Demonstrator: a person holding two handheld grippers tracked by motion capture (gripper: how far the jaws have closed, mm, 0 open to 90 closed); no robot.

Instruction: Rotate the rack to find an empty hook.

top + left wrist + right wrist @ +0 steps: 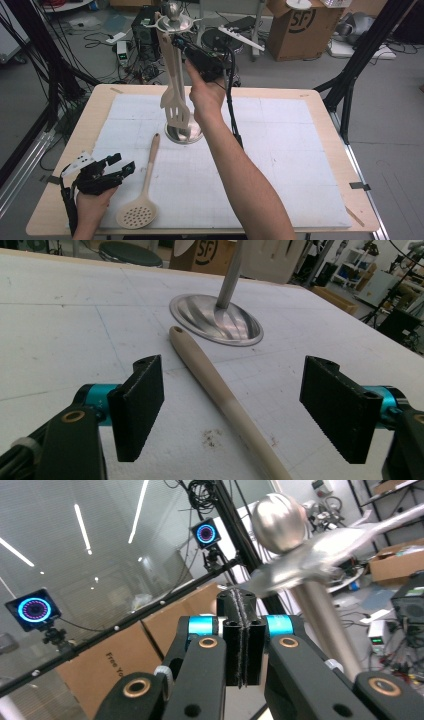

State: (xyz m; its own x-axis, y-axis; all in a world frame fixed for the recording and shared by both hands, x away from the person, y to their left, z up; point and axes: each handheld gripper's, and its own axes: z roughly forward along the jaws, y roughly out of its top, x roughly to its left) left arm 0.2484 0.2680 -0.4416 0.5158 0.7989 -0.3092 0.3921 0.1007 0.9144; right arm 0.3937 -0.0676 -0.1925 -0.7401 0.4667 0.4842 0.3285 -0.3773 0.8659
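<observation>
A metal utensil stand rises from its round base on the white mat, topped by a ball and hook arms. A beige slotted spatula hangs from the top of the stand. My right gripper is held high beside that top, and its jaws are shut with nothing seen between them. A beige perforated skimmer lies flat on the mat. Its handle runs between the open jaws of my left gripper, untouched by either pad. That left gripper hovers low at the table's front left.
The white mat covers most of the wooden table. Behind the table stand a cardboard box, a black stool and electronics with cables on the floor. Black tripod legs flank the table on both sides.
</observation>
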